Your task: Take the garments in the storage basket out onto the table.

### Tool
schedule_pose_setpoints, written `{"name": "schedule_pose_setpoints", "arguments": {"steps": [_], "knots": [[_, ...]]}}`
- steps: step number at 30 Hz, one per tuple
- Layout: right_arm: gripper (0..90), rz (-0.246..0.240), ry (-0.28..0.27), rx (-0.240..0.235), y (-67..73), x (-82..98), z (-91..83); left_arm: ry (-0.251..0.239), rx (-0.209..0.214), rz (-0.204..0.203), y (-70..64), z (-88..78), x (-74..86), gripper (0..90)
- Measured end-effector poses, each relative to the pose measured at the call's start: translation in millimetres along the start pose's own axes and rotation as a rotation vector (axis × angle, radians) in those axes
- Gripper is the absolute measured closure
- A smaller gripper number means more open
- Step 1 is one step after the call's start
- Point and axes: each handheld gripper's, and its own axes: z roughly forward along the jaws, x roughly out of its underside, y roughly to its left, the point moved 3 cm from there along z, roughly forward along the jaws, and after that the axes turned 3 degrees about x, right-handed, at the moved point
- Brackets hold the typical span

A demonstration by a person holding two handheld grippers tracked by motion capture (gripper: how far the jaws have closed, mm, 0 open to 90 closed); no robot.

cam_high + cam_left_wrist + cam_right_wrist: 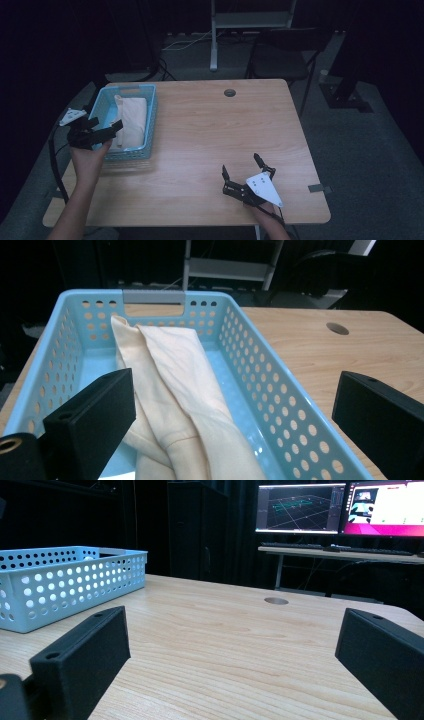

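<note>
The left tool (102, 131) is held above the near left corner of the light blue perforated plastic basket (150, 112), which stands at the left edge of the pale wooden surface (210, 130). Its jaws are spread wide with nothing between them. In the left gripper view one jaw hangs over the basket's interior and the other over its right wall and the bare wood beyond.

A folded cream cloth (131, 120) lies inside the basket, running lengthwise from the far wall toward the near end. In the left gripper view the cream cloth (185, 390) sits directly ahead of and below the gap between the jaws, not touching either.

The right tool (242, 172) rests low at the near right part of the surface, well apart from the basket. Its jaws are likewise spread wide and hold nothing. In the right gripper view the basket (70, 582) stands to the far left, beyond the left jaw.
</note>
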Motion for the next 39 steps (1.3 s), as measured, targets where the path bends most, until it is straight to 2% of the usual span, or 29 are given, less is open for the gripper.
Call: {"name": "schedule_pose_setpoints", "arguments": {"steps": [5,7,15,20,26,32,34,37,38,39], "knots": [[0.5,-0.001,0.0,0.0,0.0,0.0,-0.1,0.027,0.008,-0.018,1.3,6.6,-4.9,3.5],[0.5,-0.001,0.0,0.0,0.0,0.0,-0.1,0.074,0.023,-0.019,1.1,12.8,-5.6,3.5],[0.5,-0.002,-0.001,-0.002,0.3,0.0,-0.5,0.134,-0.009,-0.02,5.6,28.3,-3.9,3.5],[0.5,-0.002,-0.001,-0.001,0.3,-0.1,-0.5,0.17,0.01,-0.045,9.1,32.0,-2.6,3.5],[0.5,-0.003,-0.002,0.0,0.3,-0.1,-0.4,0.204,-0.019,-0.068,19.3,39.0,-3.5,3.5],[0.5,-0.004,-0.004,-0.002,0.6,-0.1,-0.6,0.238,-0.024,-0.06,19.5,43.8,-7.0,3.5],[0.5,-0.005,-0.004,-0.002,0.6,-0.1,-0.7,0.231,-0.02,-0.068,18.5,45.7,-10.6,3.5],[0.5,-0.007,-0.004,-0.003,0.6,-0.1,-0.9,0.258,-0.059,-0.035,18.7,50.4,-16.8,3.5],[0.5,-0.008,-0.005,-0.004,0.6,-0.1,-1.0,0.254,-0.058,-0.037,19.6,51.3,-18.0,3.5],[0.5,-0.008,-0.006,-0.004,0.6,-0.2,-0.9,0.249,-0.044,-0.068,22.4,53.0,-18.9,3.5]]}}
